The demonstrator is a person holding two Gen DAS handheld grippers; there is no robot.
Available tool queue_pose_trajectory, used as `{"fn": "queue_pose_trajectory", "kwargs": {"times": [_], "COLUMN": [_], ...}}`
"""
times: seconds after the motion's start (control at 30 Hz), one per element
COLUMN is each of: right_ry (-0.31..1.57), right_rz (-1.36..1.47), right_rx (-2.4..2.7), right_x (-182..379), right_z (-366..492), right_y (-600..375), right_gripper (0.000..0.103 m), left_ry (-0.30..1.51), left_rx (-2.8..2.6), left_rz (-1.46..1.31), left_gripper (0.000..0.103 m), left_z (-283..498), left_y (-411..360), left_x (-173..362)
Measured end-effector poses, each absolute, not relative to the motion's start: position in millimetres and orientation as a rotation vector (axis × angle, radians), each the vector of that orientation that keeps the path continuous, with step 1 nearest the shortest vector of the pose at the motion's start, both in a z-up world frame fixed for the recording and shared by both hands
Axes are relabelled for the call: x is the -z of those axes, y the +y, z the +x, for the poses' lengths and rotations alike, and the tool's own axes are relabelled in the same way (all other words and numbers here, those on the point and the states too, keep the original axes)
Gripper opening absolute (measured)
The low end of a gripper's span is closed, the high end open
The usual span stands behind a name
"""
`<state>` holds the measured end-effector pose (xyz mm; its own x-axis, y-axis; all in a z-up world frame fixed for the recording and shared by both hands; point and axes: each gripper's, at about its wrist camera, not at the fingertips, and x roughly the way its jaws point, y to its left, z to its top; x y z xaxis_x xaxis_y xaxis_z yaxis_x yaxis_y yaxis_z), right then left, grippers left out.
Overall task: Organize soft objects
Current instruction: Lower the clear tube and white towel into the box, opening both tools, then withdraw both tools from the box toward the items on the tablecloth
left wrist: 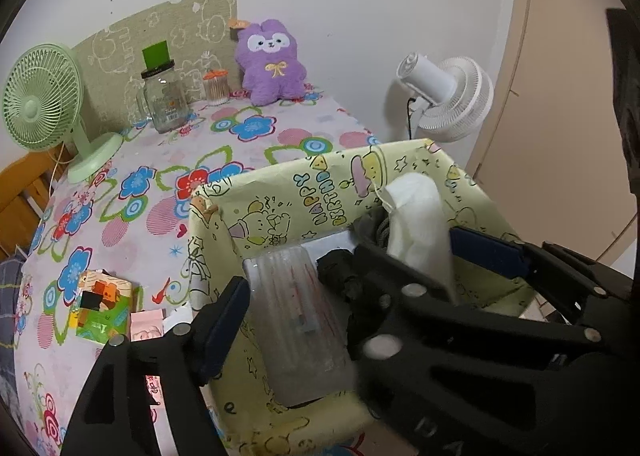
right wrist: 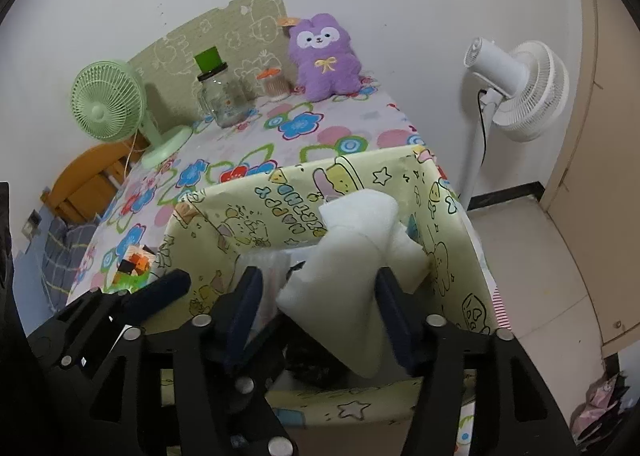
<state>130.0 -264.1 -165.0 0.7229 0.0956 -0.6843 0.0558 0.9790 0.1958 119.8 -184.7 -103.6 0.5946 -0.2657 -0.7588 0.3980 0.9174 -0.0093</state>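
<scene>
A yellow cartoon-print box [left wrist: 280, 184] [right wrist: 240, 200] stands open on the flowered table. A white soft cloth [left wrist: 416, 224] [right wrist: 352, 256] sticks up at its right side. My right gripper [right wrist: 322, 312] is open around the cloth, with a gap at the left pad. My left gripper [left wrist: 320, 316] is open over a clear plastic pack [left wrist: 296, 320] lying in the box. Its left finger [left wrist: 224, 320] shows; its right side merges with the right gripper's black frame. Dark items [left wrist: 340, 268] lie beside the pack. A purple plush [left wrist: 270, 60] [right wrist: 326, 56] sits at the table's far end.
A green desk fan [left wrist: 40, 96], a glass jar [left wrist: 164, 96] and a swab pot [left wrist: 216, 86] stand at the back. Small colourful packets [left wrist: 104, 308] lie left of the box. A white standing fan [right wrist: 516, 88] is on the floor beyond the table's right edge.
</scene>
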Motion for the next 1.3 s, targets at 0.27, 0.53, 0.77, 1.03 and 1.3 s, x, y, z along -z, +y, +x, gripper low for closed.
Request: {"fn": "queue_pose_trajectory", "kwargs": {"times": [0.27, 0.53, 0.77, 1.03, 1.3], "right_ry": [0.706, 0.672, 0.653, 0.622, 0.587], "right_rz": [0.188, 0.149, 0.133, 0.117, 0.102], "right_rx": [0.016, 0.044, 0.050, 0.052, 0.042], "right_x": [151.1, 138.3, 130.8, 119.9, 108.6], "right_z": [115.4, 101.7, 89.3, 75.3, 64.6], "right_y": [-259.2, -246.0, -233.0, -217.0, -198.1], "right_gripper": [0.091, 0.096, 0.097, 0.097, 0.098], "left_ry": [0.804, 0.774, 0.747, 0.722, 0.697], "left_rx": [0.346, 0.331, 0.348, 0.357, 0.351], "left_rz": [0.186, 0.179, 0.162, 0.161, 0.168], "left_gripper": [0.095, 0.099, 0.099, 0.098, 0.095], "left_z": [109.6, 97.5, 86.5, 75.4, 64.6], "left_y": [-176.9, -165.5, -152.7, -139.4, -124.5], "left_x": [89.7, 79.4, 72.7, 63.1, 53.2]}}
